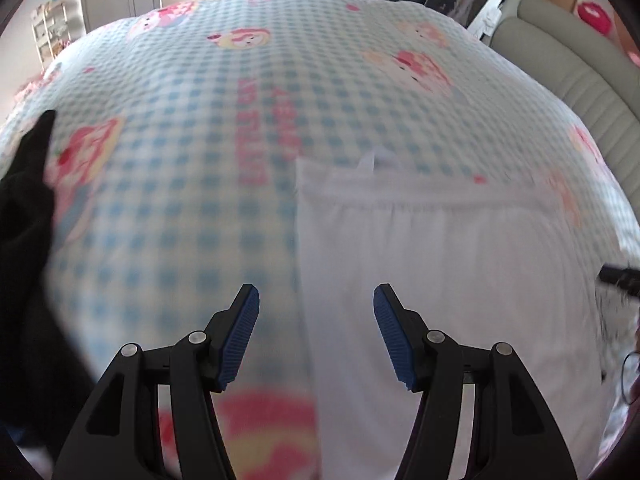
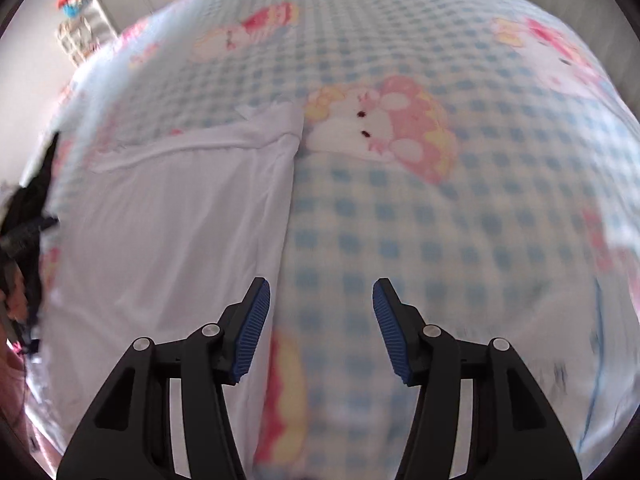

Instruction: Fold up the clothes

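A white garment lies flat on a bed with a blue-checked cartoon sheet; its hemmed far edge carries a small tab. My left gripper hovers open over the garment's left edge, nothing between its blue pads. In the right wrist view the same white garment fills the left half. My right gripper is open above its right edge and the sheet. Both views are motion-blurred. The other gripper shows as a dark shape at the frame edge.
A black garment lies at the bed's left side, also seen as the dark cloth in the right wrist view. A grey padded headboard runs along the right. Cupboards and a shelf stand beyond the bed's far end.
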`<state>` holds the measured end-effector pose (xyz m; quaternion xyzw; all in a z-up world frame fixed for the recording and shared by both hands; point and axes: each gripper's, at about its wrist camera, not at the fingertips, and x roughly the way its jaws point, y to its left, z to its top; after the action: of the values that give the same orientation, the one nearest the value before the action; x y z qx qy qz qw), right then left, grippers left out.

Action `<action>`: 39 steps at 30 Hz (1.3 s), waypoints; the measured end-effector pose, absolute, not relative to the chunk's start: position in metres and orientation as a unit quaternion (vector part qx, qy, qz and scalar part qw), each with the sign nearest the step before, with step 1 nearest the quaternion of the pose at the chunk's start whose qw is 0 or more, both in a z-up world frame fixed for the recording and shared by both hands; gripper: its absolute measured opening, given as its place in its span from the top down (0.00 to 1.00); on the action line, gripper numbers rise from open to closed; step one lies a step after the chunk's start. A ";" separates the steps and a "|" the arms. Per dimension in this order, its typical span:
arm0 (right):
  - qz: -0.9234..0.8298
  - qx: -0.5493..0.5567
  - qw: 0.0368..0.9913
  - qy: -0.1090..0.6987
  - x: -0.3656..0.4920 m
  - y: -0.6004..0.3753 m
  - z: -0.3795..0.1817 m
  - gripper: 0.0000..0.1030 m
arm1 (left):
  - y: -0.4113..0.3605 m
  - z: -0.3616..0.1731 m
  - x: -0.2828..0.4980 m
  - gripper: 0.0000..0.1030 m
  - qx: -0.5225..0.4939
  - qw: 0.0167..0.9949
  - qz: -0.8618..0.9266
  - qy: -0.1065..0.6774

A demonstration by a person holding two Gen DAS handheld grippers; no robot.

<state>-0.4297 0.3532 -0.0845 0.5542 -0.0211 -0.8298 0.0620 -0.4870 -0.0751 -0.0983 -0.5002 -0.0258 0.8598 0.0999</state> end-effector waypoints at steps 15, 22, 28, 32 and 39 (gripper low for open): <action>-0.847 0.531 0.028 -0.011 -0.488 0.377 -0.086 0.47 | -0.102 -0.116 -0.539 0.40 -0.467 0.095 0.877 -0.067; -0.834 0.546 0.075 -0.022 -0.541 0.342 -0.107 0.47 | -0.095 -0.133 -0.565 0.40 -0.479 0.120 0.864 -0.098; -0.839 0.544 0.026 -0.008 -0.558 0.366 -0.116 0.49 | -0.078 -0.147 -0.604 0.39 -0.513 0.084 0.854 -0.027; -0.846 0.532 0.021 -0.031 -0.549 0.380 -0.104 0.47 | -0.078 -0.117 -0.595 0.41 -0.488 0.076 0.868 -0.051; -0.879 0.472 0.060 -0.023 -0.465 0.367 -0.029 0.47 | -0.039 -0.057 -0.463 0.40 -0.454 0.145 0.877 0.059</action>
<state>-0.4654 0.3671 -0.0287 0.4718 -0.0227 -0.8794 0.0597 -0.4634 -0.0389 -0.0565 -0.4542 0.0595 0.8770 0.1449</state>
